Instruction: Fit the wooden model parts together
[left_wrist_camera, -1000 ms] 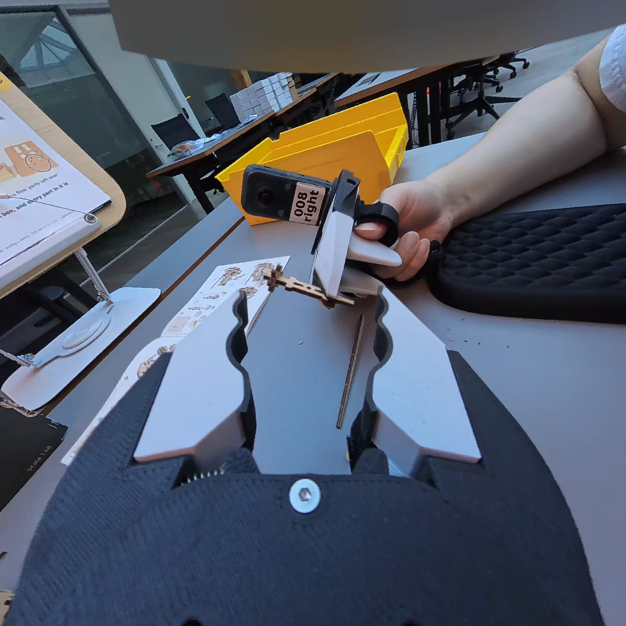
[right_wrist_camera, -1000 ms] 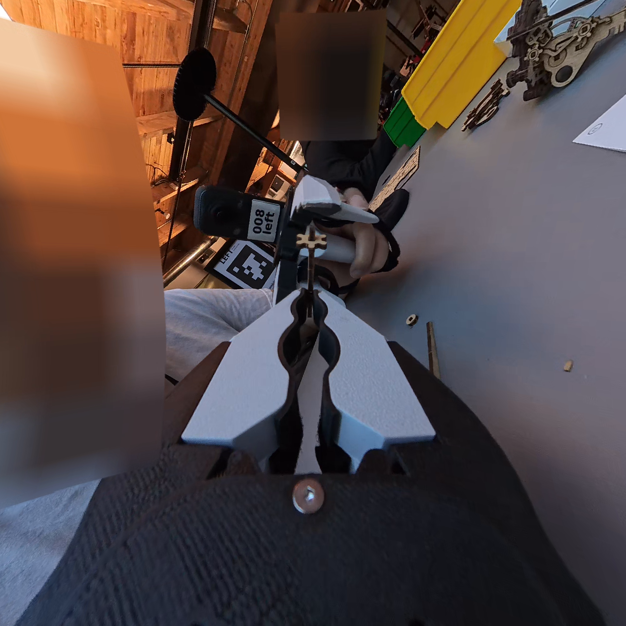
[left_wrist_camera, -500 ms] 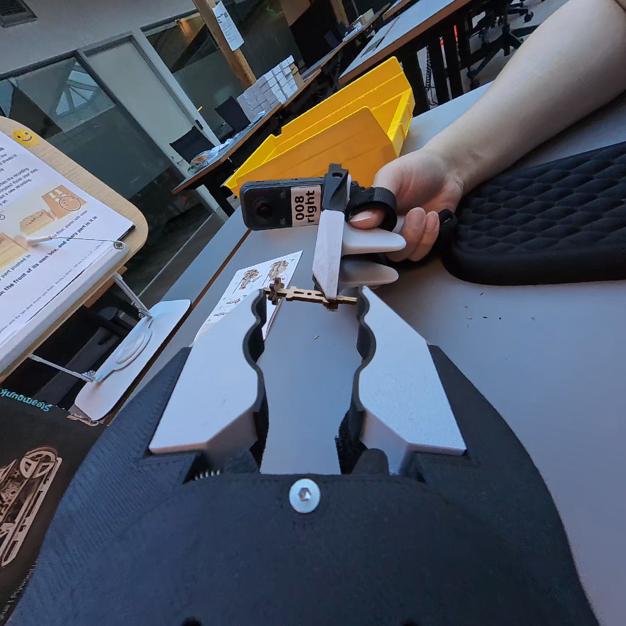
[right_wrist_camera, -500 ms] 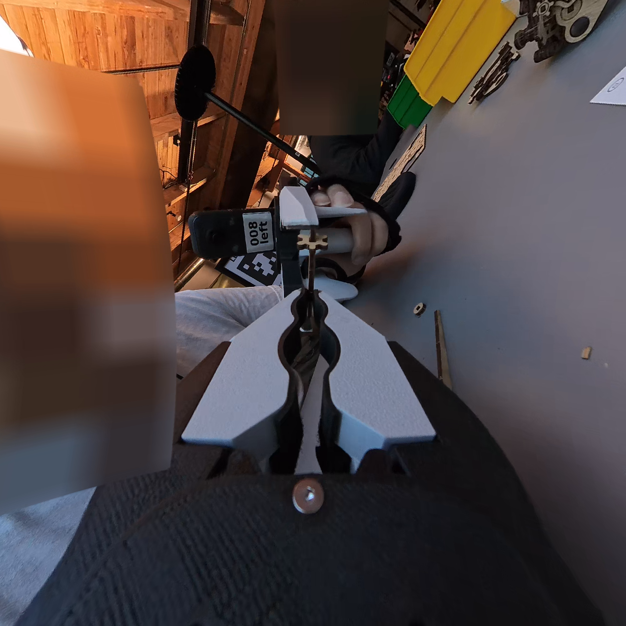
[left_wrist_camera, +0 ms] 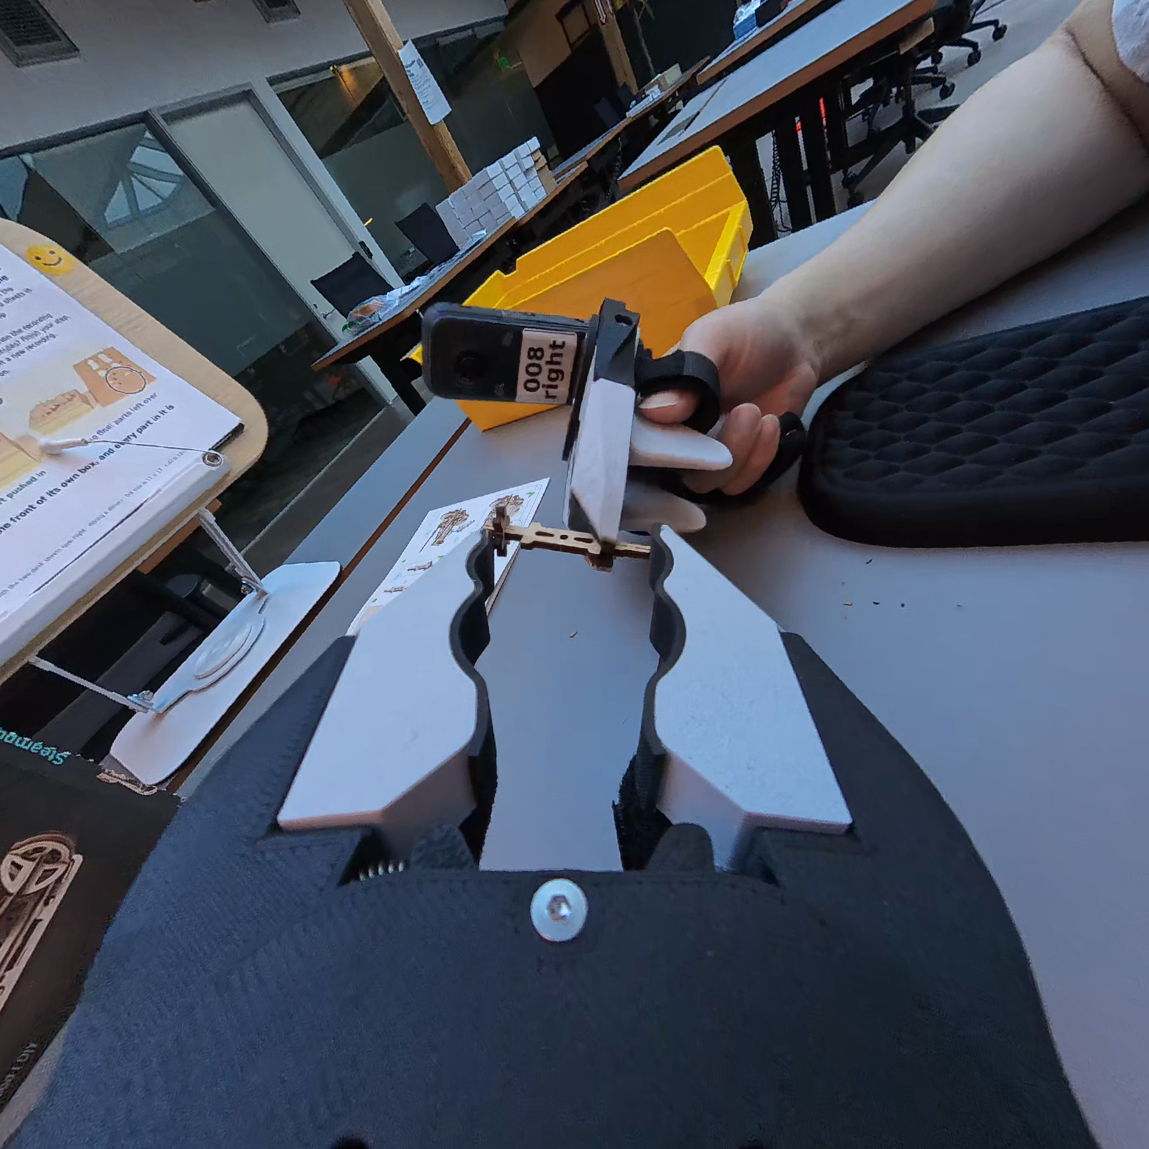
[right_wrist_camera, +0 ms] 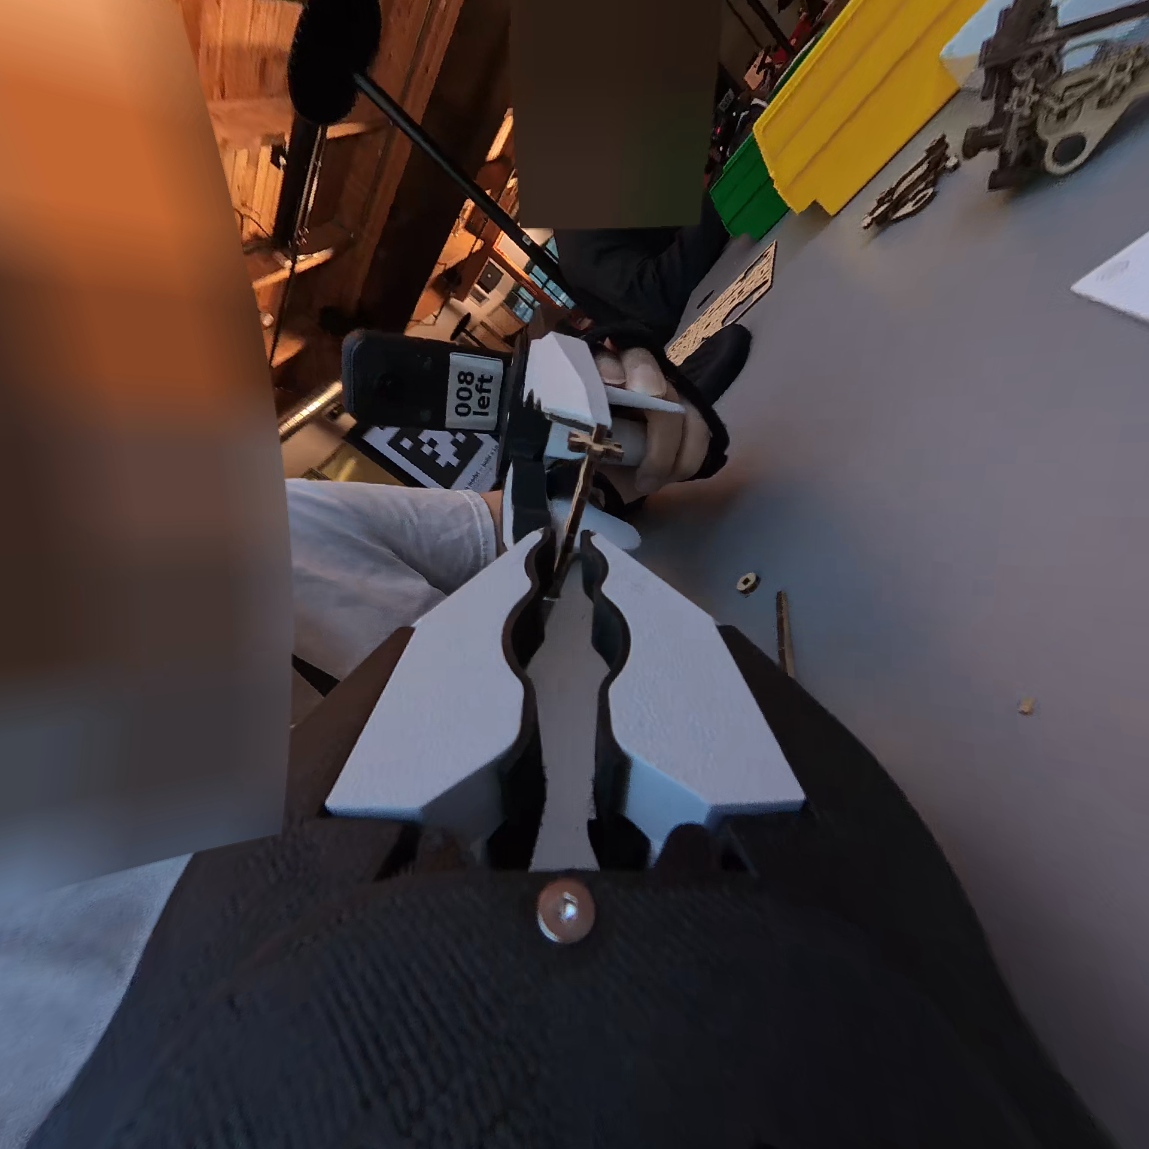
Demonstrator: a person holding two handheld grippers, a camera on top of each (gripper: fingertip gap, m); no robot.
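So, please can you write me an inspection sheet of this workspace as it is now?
Surface: grey table, small wood crumbs on it.
Job's things: thin wooden strip with a small cross-shaped piece at its end; loose stick and small ring on the table; built wooden model farther off.
Clutter: instruction sheet, yellow bin, black pad, document stand.
Grippers: right gripper shut on the strip; left gripper open, its fingertips on either side of the strip.
Cables: nothing seen.
Surroundings: other desks, office chairs, glass partitions.
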